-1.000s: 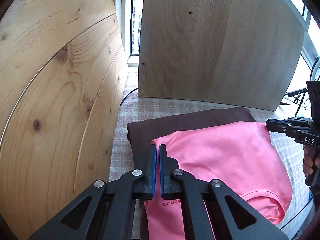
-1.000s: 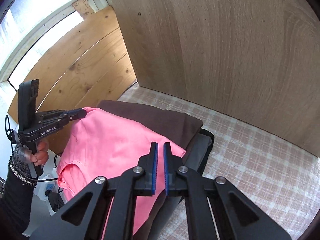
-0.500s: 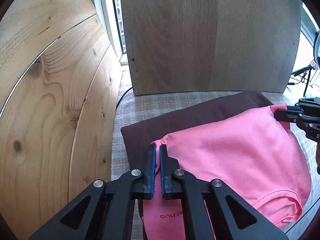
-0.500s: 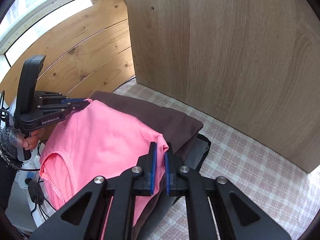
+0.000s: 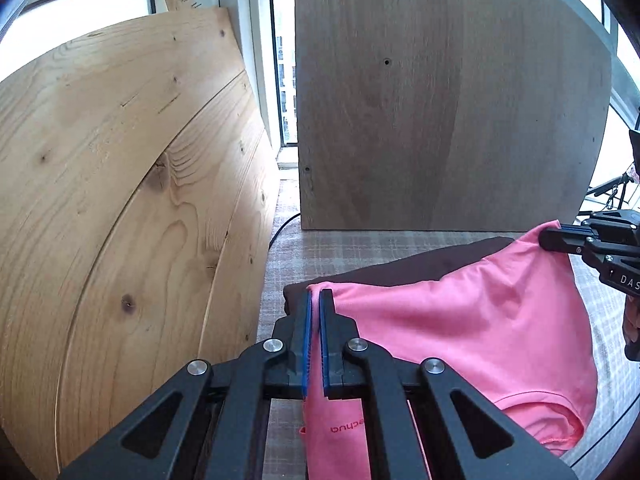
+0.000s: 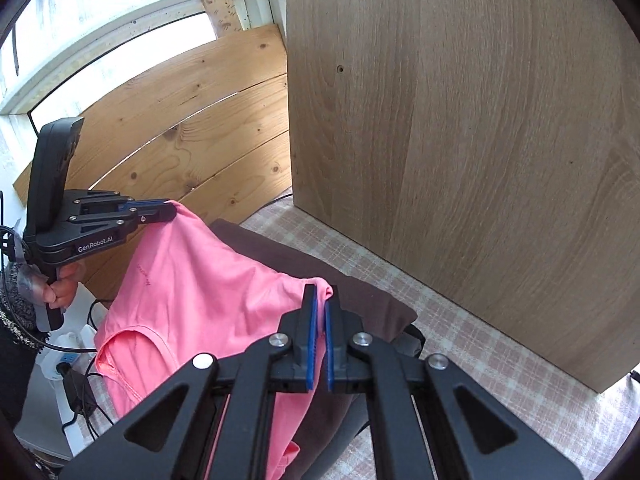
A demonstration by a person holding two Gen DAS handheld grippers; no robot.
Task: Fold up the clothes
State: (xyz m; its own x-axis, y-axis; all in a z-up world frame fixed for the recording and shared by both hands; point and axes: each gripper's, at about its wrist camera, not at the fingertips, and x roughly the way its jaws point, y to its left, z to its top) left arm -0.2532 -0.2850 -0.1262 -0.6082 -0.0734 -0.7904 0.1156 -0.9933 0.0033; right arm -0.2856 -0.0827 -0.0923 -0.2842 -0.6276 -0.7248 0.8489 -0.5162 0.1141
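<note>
A pink shirt (image 5: 460, 320) hangs stretched between both grippers, above a folded dark brown garment (image 5: 400, 272) on the checked cloth. My left gripper (image 5: 318, 294) is shut on one upper corner of the shirt, with pink fabric running down between its blue pads. In the right wrist view my right gripper (image 6: 322, 292) has its jaws closing on the other corner of the pink shirt (image 6: 208, 288), and the cloth is pinched between the pads. Each view shows the other gripper too: the right gripper (image 5: 546, 238) at the far right, the left gripper (image 6: 172, 212) at the left. The brown garment (image 6: 360, 300) lies under the shirt.
A pine board (image 5: 120, 200) leans on the left and a grey-brown panel (image 5: 440, 120) stands behind. The checked cloth (image 6: 480, 340) covers the surface to the right. Cables and a power strip (image 6: 68, 360) lie below the left edge. A hand (image 6: 60, 288) grips the left handle.
The right gripper's jaws closed on the shirt's corner. Both corners rose, so the pink shirt now hangs taut between the grippers instead of lying flat on the brown garment.
</note>
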